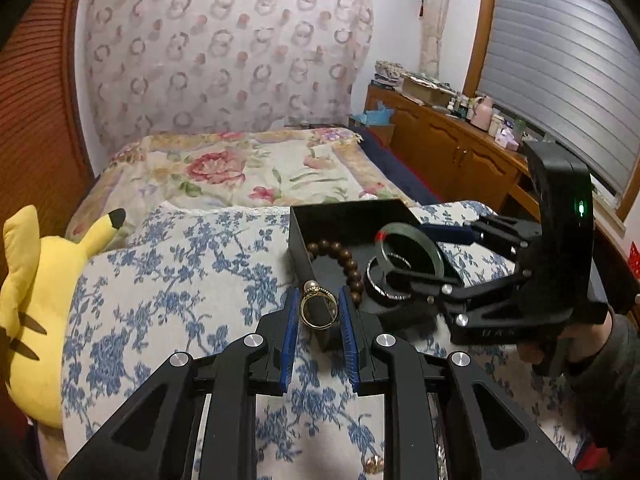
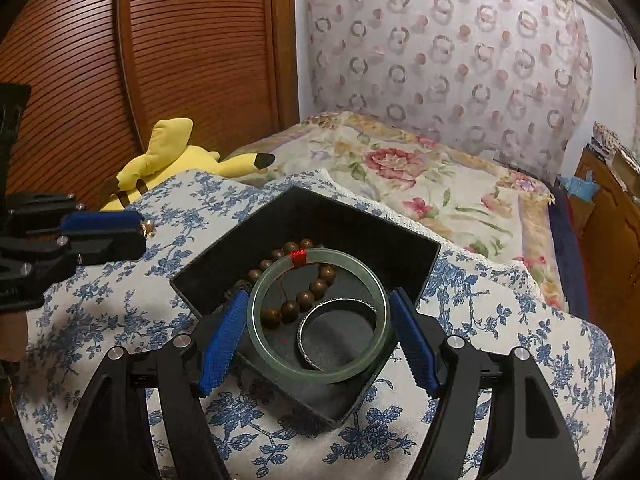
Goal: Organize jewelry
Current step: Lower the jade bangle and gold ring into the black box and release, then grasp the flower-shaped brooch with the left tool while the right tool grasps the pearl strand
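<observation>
Now the left tongs (image 1: 319, 312) are closed on a thin gold ring (image 1: 317, 307) topped with a small pearl, its band pinched upright between the ribbed blue pads just at the near wall of the black box (image 1: 298, 240). The right tongs (image 2: 318, 334) grip a smooth, translucent green jade bangle (image 2: 318, 316), a thick round hoop with a wrap of red thread on its far side; the blue pads press its left and right edges and hold it flat over the open box.

Inside the box, a square, matte black container with upright walls and a dark soft-looking lining, lies a bracelet of round, polished brown wooden beads (image 2: 304, 292) curving along the far and middle part. Beside it, toward the right, rests a narrow silver bangle (image 2: 340, 304) with a finely textured rim. From the left wrist view the silver piece looks like two stacked rings, though I cannot tell whether it is one or two.

The box sits on a cushion (image 1: 180, 280) of white woven cloth printed with blue flowers. A yellow plush toy (image 1: 36, 300) with black-tipped ears leans at the cushion's left edge, on the bed.
</observation>
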Motion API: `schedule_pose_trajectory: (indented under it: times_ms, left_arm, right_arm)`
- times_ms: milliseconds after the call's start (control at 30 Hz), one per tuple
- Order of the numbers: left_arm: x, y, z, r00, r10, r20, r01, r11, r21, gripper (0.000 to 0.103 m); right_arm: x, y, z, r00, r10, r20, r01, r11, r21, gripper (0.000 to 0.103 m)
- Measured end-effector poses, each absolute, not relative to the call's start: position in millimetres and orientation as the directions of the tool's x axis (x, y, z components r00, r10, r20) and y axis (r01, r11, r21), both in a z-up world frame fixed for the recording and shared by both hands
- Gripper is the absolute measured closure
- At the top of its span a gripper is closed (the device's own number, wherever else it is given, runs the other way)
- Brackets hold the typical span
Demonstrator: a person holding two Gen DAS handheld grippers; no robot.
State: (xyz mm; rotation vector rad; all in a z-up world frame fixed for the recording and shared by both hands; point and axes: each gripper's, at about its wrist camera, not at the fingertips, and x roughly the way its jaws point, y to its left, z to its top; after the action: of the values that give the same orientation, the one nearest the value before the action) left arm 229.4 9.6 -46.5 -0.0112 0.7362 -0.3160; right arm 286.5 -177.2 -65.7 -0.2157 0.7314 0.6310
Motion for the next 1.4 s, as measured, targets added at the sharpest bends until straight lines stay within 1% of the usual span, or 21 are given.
schedule_pose_trajectory:
  times_ms: [367,467,667,933,1067,1133,1167,1267,1333,1400]
  left_arm:
    - [255.8,-7.3,-50.3,0.687,-0.288,-0.667,0.3,0.949,-0.101,0.084]
    - [259.2,-9.8,-51.7,0.686,-0.289,-0.668,0.304,0.948,-0.098,0.084]
    - [267.4,-15.8,-53.6,0.675,-0.3,-0.673,0.318,0.943,-0.102,0.084]
    - [275.0,-32.3,-57.4,0.663,-0.311,-0.68,0.346,0.934,-0.09,0.084]
    - [269.5,-33.1,-56.8,0.67,-0.302,-0.678,0.339,0.937,-0.082,0.08]
    - [263.5,-32.1,-54.6,0.674,-0.304,-0.673,0.338,0.937,-0.085,0.071]
    - [256.9,-30.7,-52.8,0.68,-0.303,-0.668,0.336,0.938,-0.084,0.069]
    - [240.5,-26.4,-48.5,0.687,-0.302,-0.661,0.33,0.94,-0.087,0.066]
    - [227.7,-21.8,-47.1,0.691,-0.302,-0.657,0.325,0.941,-0.09,0.062]
    - [215.9,-17.1,-45.6,0.696,-0.297,-0.654,0.321,0.943,-0.087,0.062]
  right_arm:
    - [289.9,-181.6,-66.3,0.56,0.476,-0.678,-0.609,0.792,0.054,0.028]
    - [290.8,-183.1,-64.5,0.566,0.477,-0.672,-0.605,0.794,0.053,0.024]
    - [286.1,-194.9,-53.7,0.591,0.468,-0.657,-0.587,0.808,0.048,0.024]
    - [266.2,-227.2,-41.0,0.652,0.406,-0.641,-0.525,0.851,0.006,0.024]
    - [252.2,-245.2,-41.7,0.662,0.389,-0.641,-0.493,0.87,0.018,0.024]
    - [241.8,-251.3,-42.2,0.666,0.382,-0.64,-0.48,0.877,0.024,0.024]
    - [238.3,-253.7,-42.4,0.668,0.381,-0.639,-0.476,0.879,0.027,0.024]
    - [221.8,-258.3,-42.4,0.672,0.381,-0.635,-0.463,0.886,0.041,0.024]
    - [210.7,-261.8,-43.4,0.673,0.384,-0.632,-0.459,0.887,0.051,0.024]
    - [198.8,-262.5,-44.9,0.674,0.383,-0.632,-0.454,0.89,0.054,0.024]
